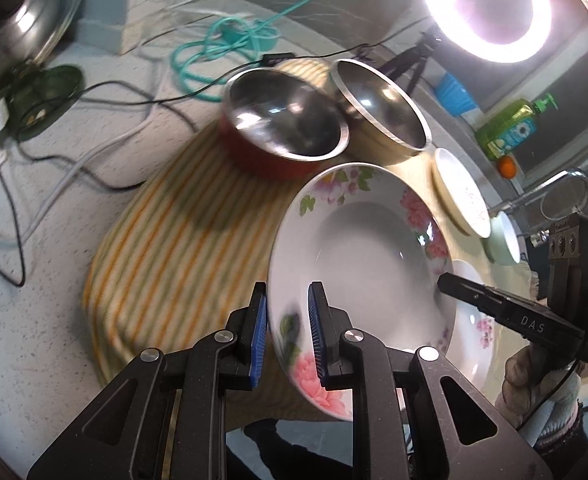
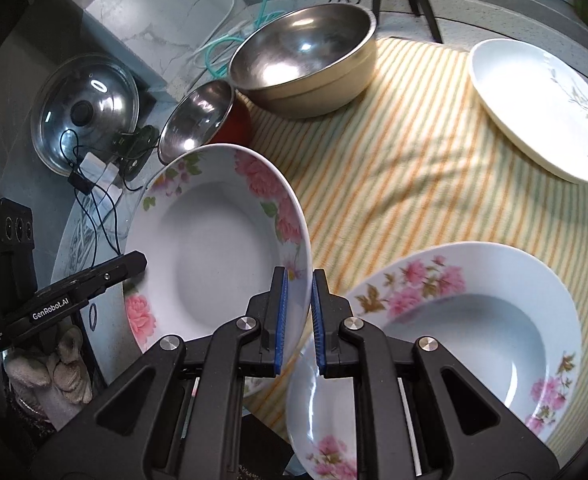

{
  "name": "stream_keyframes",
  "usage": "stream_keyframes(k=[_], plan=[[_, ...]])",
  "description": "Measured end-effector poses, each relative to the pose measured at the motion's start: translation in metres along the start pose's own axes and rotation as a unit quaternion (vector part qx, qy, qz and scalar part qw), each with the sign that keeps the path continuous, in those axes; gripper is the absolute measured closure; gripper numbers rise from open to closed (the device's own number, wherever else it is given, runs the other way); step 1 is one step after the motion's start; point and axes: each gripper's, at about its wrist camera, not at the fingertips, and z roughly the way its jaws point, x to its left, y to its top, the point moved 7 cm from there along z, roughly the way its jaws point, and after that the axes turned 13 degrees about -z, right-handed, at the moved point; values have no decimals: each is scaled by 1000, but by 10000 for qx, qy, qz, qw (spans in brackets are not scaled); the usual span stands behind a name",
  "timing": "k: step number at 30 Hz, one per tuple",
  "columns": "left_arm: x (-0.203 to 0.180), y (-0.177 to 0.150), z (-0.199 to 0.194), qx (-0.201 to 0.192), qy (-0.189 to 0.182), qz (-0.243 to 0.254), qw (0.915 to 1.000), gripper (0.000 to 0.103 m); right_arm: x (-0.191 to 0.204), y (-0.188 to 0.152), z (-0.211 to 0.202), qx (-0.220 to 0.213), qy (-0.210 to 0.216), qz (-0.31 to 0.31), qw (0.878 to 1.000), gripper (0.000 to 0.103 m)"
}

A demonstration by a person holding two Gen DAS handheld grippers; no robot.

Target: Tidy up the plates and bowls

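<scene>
A white deep plate with pink flowers (image 1: 365, 256) (image 2: 214, 248) hangs tilted above the striped cloth (image 1: 182, 240) (image 2: 413, 160). My left gripper (image 1: 288, 320) is shut on its near rim, and it shows from the side in the right wrist view (image 2: 138, 259). My right gripper (image 2: 298, 312) is shut on the opposite rim; its tip (image 1: 443, 282) lies against the plate. A second flowered plate (image 2: 473, 320) (image 1: 473, 320) rests on the cloth, with a third (image 2: 321, 420) partly under my right gripper. Behind stand a red-sided steel bowl (image 1: 286, 120) (image 2: 202, 116) and a tan steel bowl (image 1: 385, 104) (image 2: 301, 60).
A white plate with a grey sprig (image 2: 541, 108) (image 1: 457, 192) lies at the cloth's far corner. A glass pot lid (image 2: 86, 108) leans at the wall, with cables (image 1: 214, 52) on the counter. A ring light (image 1: 489, 4), a green soap bottle (image 1: 509, 128) and a tap (image 1: 549, 192) stand beyond.
</scene>
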Motion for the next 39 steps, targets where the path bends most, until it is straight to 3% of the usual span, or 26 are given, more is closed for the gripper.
stream_keyframes(k=[8,21,39], plan=[[-47,-9,9,162,-263,525,9981,85,-32,-23,-38,-211,-238,412,9986,91],[-107,-53,40,780,-538,1232,9878,85,-78,-84,-82,-329,-664,1169,9904,91],[-132,-90,66,1207,-457,1700,9769,85,-113,-135,-94,-262,-967,1666,9809,91]])
